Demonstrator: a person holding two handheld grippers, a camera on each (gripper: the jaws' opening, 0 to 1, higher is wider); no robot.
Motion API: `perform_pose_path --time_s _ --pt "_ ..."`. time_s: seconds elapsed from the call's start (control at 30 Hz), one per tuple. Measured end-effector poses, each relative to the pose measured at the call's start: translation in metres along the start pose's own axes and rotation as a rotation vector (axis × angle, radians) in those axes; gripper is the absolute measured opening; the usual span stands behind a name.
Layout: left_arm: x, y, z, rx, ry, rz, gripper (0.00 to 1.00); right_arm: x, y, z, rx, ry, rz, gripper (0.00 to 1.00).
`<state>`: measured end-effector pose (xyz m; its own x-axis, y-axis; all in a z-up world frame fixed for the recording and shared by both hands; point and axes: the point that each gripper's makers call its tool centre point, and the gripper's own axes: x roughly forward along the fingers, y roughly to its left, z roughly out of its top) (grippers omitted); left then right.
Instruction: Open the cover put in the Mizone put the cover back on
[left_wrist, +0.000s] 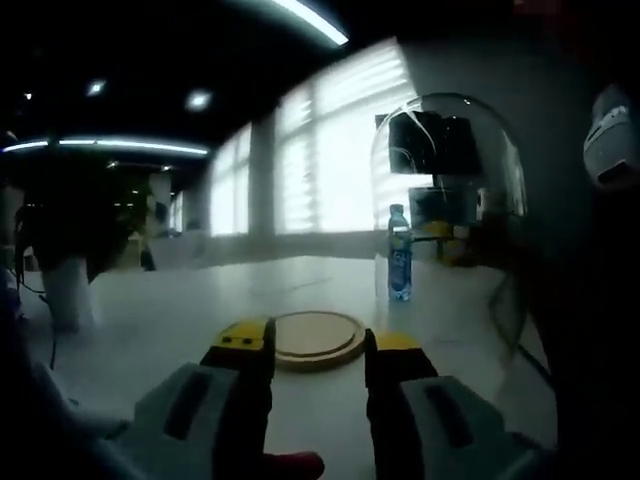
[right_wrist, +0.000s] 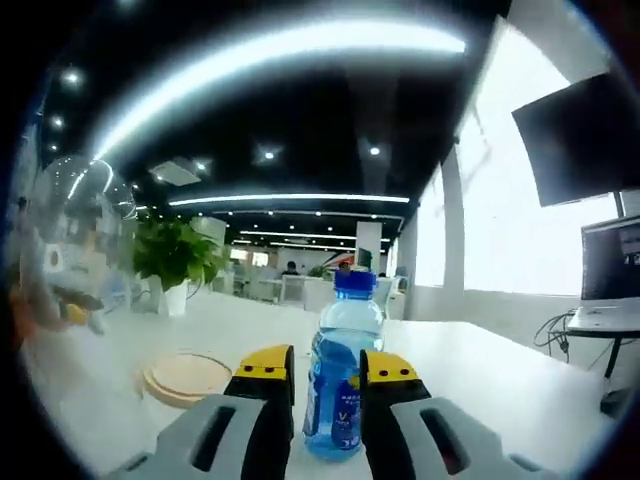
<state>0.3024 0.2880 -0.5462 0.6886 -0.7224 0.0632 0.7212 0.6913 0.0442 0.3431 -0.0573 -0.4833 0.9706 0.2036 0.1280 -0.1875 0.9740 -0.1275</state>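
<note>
A clear glass dome cover (left_wrist: 450, 150) stands off its base, close on the right in the left gripper view. The round wooden base (left_wrist: 320, 325) lies bare on the white table, just beyond my left gripper (left_wrist: 318, 342), whose jaws are open with nothing between them. Through the glass I see the Mizone bottle (left_wrist: 400, 262), upright, with a blue cap and blue label. In the right gripper view the bottle (right_wrist: 345, 330) stands upright between my right gripper's (right_wrist: 325, 365) jaws, which press on both its sides. The wooden base (right_wrist: 185, 378) lies to its left, and the dome (right_wrist: 75, 220) is farther left.
The white table (left_wrist: 150, 320) stretches wide around the base. A potted plant (right_wrist: 175, 255) stands at the far side. A wall screen (right_wrist: 585, 140) and a monitor with cables (right_wrist: 610, 265) are on the right. A pale upright object (left_wrist: 70, 290) stands at the left edge.
</note>
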Motion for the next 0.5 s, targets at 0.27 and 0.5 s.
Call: perform_pose_path --time_s 0.27,0.5 --pt "0.002 0.001 -0.002 -0.002 0.007 0.008 0.28 0.021 -0.005 0.020 -0.016 -0.020 -0.021 0.22" --pt "0.002 0.000 -0.002 0.006 0.012 0.009 0.28 0.045 -0.020 0.022 0.027 0.002 -0.057 0.28"
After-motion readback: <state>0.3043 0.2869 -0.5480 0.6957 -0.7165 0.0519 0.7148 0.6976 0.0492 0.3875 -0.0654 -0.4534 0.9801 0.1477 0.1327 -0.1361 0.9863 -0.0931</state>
